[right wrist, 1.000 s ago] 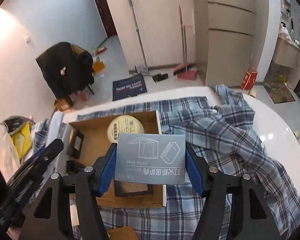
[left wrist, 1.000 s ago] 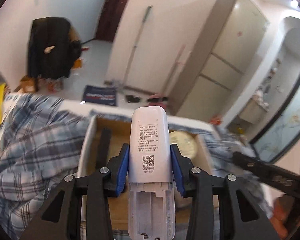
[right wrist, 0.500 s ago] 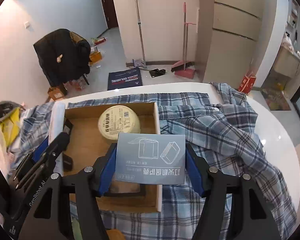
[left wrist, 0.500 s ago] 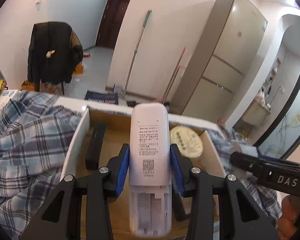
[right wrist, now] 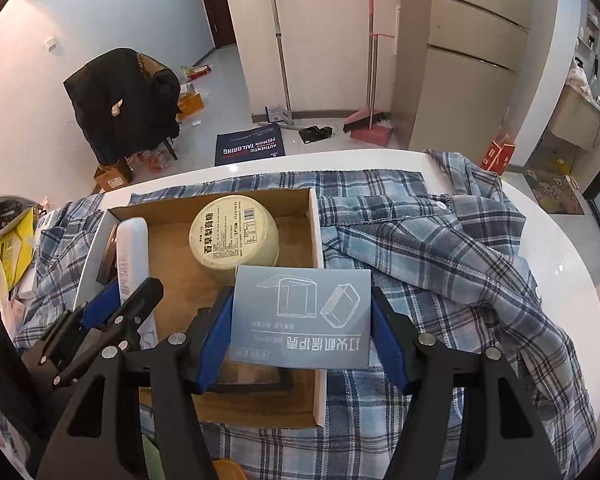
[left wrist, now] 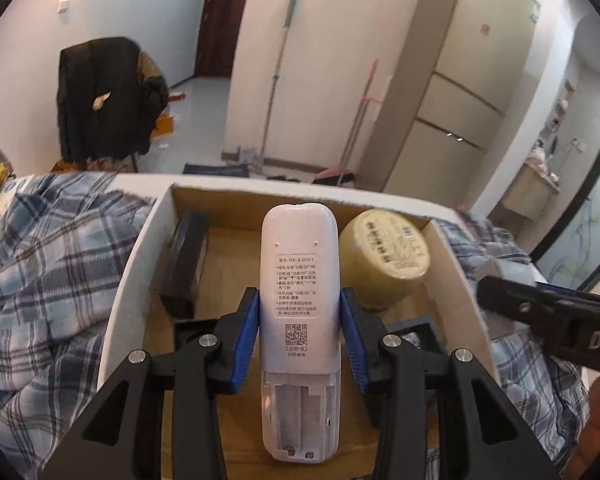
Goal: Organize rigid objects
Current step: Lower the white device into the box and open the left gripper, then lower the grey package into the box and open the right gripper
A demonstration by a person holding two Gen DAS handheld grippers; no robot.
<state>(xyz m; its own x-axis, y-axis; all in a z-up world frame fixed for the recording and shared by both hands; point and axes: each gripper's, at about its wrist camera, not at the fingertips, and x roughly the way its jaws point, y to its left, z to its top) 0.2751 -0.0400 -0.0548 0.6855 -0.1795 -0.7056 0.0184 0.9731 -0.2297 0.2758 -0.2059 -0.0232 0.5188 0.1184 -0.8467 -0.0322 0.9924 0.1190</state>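
I judge the sorting to be about half done: the open brown cardboard box (right wrist: pixel 300 408) on the white round worktop (right wrist: pixel 556 248) already holds a pale yellow round tin (right wrist: pixel 234 236) in its far right corner, a flat black slab-shaped object (left wrist: pixel 184 260) leaning along its left wall, and a black square frame-like piece (left wrist: pixel 420 330) on the floor near the front, while two more items are in my tongs and not yet set down. My left tongs (left wrist: pixel 299 334) are clenched on the white plastic remote control (left wrist: pixel 298 280), the blue pads pressing its two long sides around the middle; it lies back-side up with the battery bay uncovered at the near end, and its rounded far end reaches out over the box interior between the black slab and the yellow tin. I cannot tell whether it touches the box floor. My right tongs (right wrist: pixel 302 336) are clamped on the small grey-blue cardboard packet (right wrist: pixel 302 316), held by its two short edges, printed face toward the camera, hanging above the box's near right part, just in front of the tin. A rumpled blue checked shirt (right wrist: pixel 440 248) lies spread on the worktop around and beneath the box. What is left, as I read it, is to lay both held items into the free middle floor and let go.
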